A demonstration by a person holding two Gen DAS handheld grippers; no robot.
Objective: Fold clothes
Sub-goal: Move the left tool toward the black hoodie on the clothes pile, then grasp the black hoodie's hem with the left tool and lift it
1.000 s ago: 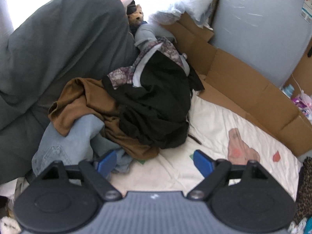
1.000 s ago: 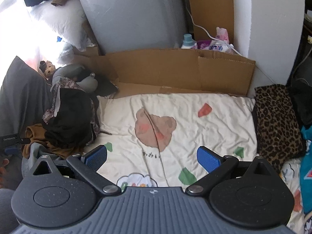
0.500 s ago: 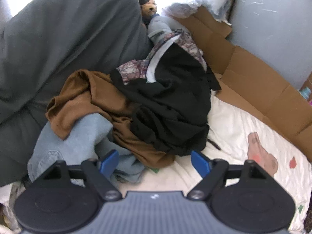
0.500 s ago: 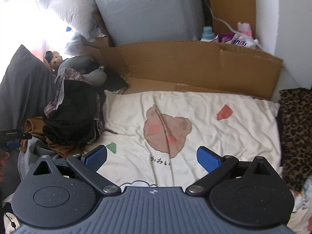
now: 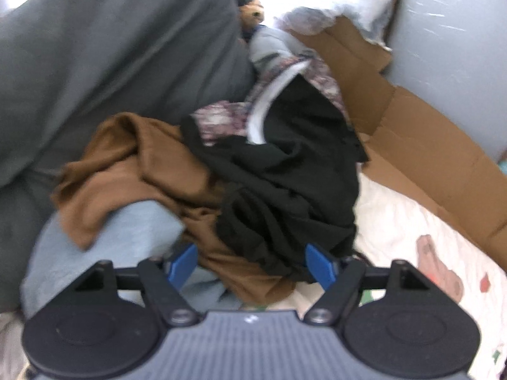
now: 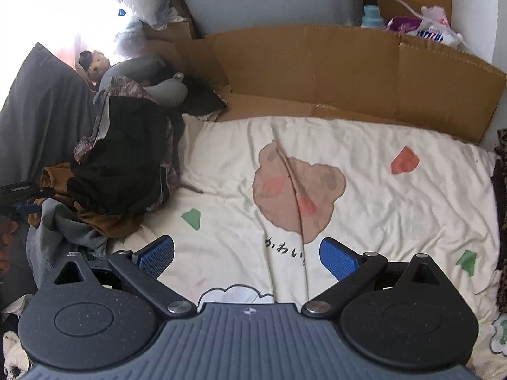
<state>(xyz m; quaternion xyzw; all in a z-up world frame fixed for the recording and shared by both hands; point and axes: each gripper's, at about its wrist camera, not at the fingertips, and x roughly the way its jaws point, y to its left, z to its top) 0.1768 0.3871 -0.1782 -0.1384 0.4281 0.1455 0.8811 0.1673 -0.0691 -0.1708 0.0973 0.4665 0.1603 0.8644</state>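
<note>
The cream quilt (image 6: 364, 171) with its bear print covers the bed and gives a wide bare patch for folding. Flattened cardboard (image 6: 332, 69) lines its far edge, and a big grey cushion (image 5: 104, 72) rises at the left side.

Against that cushion sits the heap of clothes (image 5: 240, 177), none of it folded yet. A black garment (image 5: 291, 190) lies on top and toward the quilt, a brown garment (image 5: 133, 174) spills from beneath it toward the cushion, and pale blue denim (image 5: 104, 247) lies lowest, at the near left. A patterned piece and a small plush toy (image 6: 95, 60) sit at the far end of the heap.

The step in hand looks like the reach for a first garment. The left tool (image 5: 250, 264) hangs right over the near edge of the heap; its jaws have just been closing a little but stand spread, with the brown and black hems showing between the blue pads and no pinch made. The right tool (image 6: 245, 255) hovers over bare quilt beside the heap, spread and empty.

Next, the left tool probably needs to sink onto one hem alone, likely the black one on top, and pinch it without catching the brown layer below, so that it can be drawn out onto the quilt.
</note>
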